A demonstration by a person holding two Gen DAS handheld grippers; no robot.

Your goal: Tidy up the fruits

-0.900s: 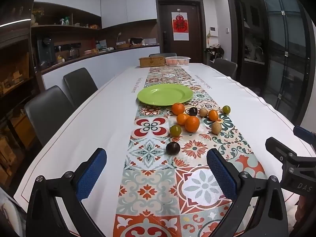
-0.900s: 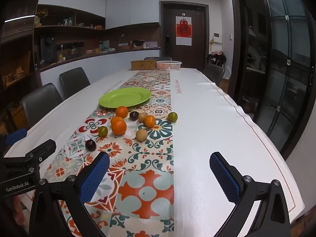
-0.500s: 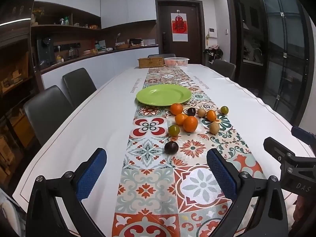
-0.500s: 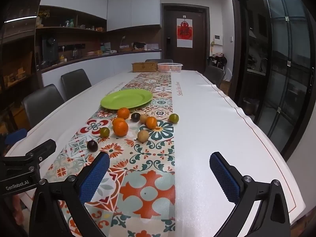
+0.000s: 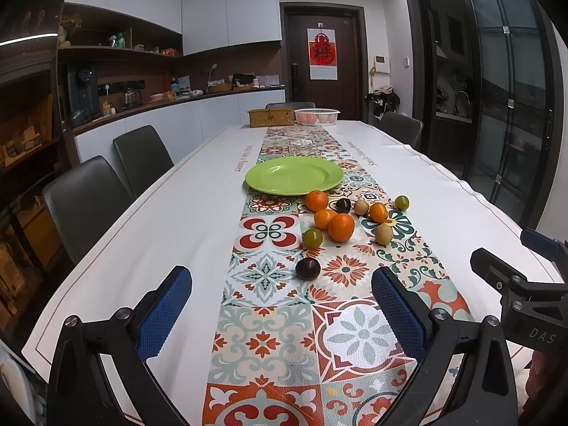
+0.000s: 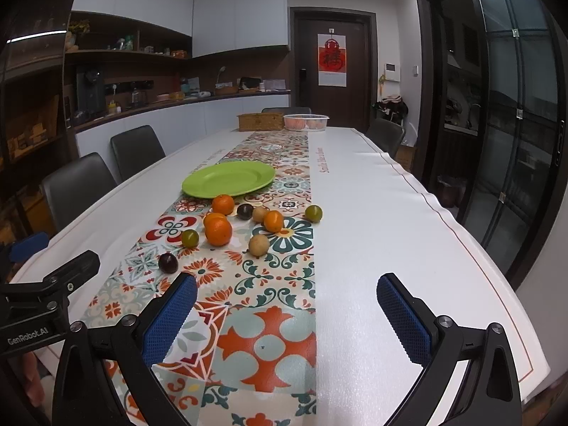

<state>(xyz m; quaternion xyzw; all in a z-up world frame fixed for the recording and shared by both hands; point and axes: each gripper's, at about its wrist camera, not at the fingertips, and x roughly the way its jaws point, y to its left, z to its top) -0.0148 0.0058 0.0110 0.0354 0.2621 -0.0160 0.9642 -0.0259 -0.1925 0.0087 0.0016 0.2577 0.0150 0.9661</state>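
At twelve o'clock ahead of my left gripper (image 5: 280, 314), jaws spread wide and empty like my right gripper's (image 6: 287, 314), I am lining up squarely on the dark purple round plum (image 5: 307, 268), aiming to pinch it gently for the flat lime-green plate (image 5: 294, 176).

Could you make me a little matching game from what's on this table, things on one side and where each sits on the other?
Things:
1. green plate
2. dark plum
3. wicker box
4. white basket

Places:
A. far end of the table, left of its neighbour
B. nearest fruit to the tongs
C. just beyond the fruit
D. far end, right of its neighbour

Pairs: 1-C, 2-B, 3-A, 4-D
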